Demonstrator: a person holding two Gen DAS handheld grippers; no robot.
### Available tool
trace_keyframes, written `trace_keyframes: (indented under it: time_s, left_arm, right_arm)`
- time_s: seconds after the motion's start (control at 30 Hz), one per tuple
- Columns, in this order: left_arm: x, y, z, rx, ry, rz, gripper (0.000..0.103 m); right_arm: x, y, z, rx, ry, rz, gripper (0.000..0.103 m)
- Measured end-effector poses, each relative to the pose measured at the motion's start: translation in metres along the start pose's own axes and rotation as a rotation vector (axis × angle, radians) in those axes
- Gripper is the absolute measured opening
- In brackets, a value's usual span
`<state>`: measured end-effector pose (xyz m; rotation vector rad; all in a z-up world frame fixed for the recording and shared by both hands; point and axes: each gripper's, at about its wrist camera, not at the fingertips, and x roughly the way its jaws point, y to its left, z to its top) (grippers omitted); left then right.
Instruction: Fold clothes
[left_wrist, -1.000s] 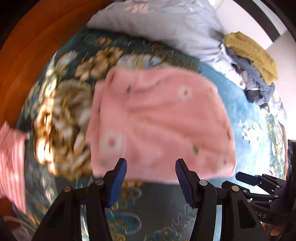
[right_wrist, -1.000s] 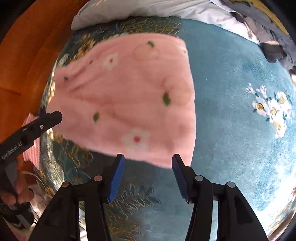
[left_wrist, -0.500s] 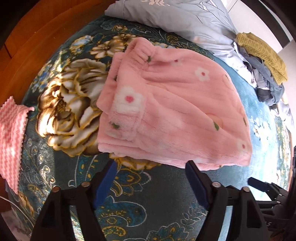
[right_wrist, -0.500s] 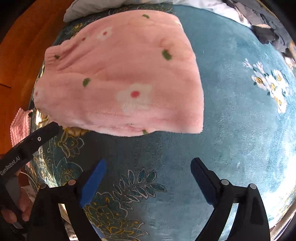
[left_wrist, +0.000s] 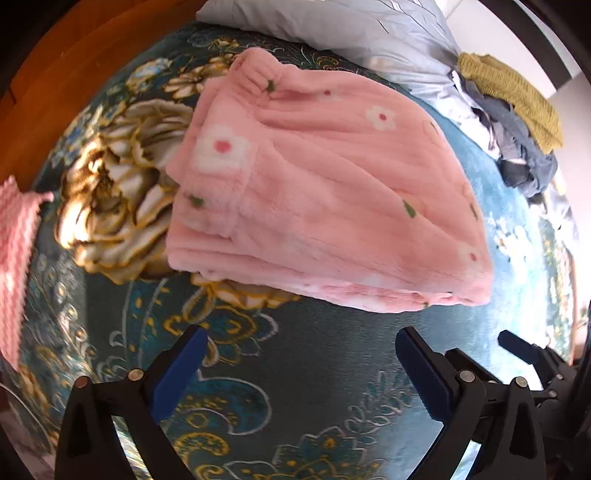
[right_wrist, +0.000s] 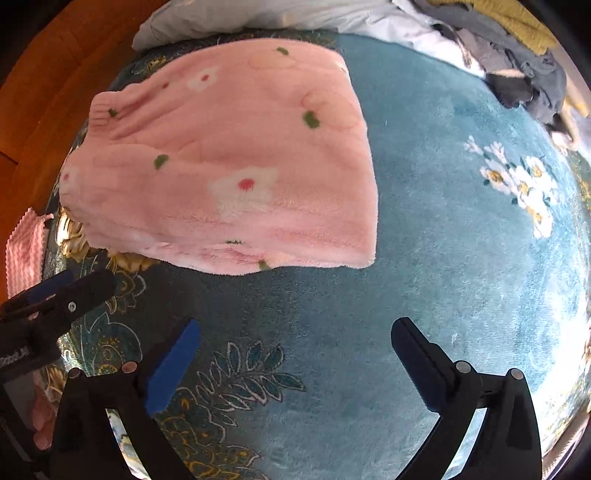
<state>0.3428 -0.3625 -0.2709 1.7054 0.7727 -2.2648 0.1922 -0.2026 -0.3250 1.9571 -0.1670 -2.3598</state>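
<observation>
Teal floral blanket (left_wrist: 332, 387) covers the whole work surface; wooden floor (left_wrist: 74, 74) beyond its left edge.

Grey bedding (left_wrist: 351, 33) bunched along the far side. Far right: unsorted pile (left_wrist: 517, 122) of grey-blue clothes with a mustard knit (left_wrist: 517, 88) on top. Judged not yet folded.

Pink fleece garment (left_wrist: 325, 192), white flowers and green flecks, lies centre-left on the blanket, folded into a thick rectangle with several layers showing at its near edge. Elastic band at far left corner. This piece looks finished, or one fold short.

Pink-and-white checked cloth (left_wrist: 14, 258) at the far left edge, apparently a separate item.

Left gripper (left_wrist: 299, 365): jaws opening, spread wide, nothing between them, hanging over bare blanket just near of the pink garment.

Right gripper (right_wrist: 295, 358): same, jaws opening and empty, no contact with the fleece.

Remaining: the far-right pile.
</observation>
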Motion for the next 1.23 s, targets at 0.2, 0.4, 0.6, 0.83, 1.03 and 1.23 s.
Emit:
trace_keyframes:
  time_s: [0.2,0.4,0.6,0.83,1.03,1.23]
  left_arm:
    - [-0.001,-0.002,-0.007,0.021,-0.049,0.076,0.103]
    - [-0.001,0.002,-0.015,0.019,-0.094,0.107,0.103]
    - [-0.002,0.003,-0.023,0.056,-0.130,0.149,0.103]
    - [0.005,0.004,-0.021,0.069,-0.114,0.145,0.103]
    - [0.010,0.004,-0.024,0.086,-0.107,0.154,0.103]
    - [0.009,0.002,-0.026,0.077,-0.074,0.125,0.103]
  right_arm:
    - [-0.004,0.003,-0.007,-0.009,-0.040,-0.013,0.103]
    - [-0.002,0.013,-0.016,-0.041,-0.071,-0.037,0.103]
    - [-0.001,0.014,-0.019,-0.032,-0.074,-0.054,0.103]
    - [-0.003,0.016,-0.020,-0.055,-0.063,-0.072,0.103]
    - [-0.007,0.022,-0.018,-0.086,-0.062,-0.086,0.103]
    - [-0.014,0.025,-0.019,-0.116,-0.039,-0.078,0.103]
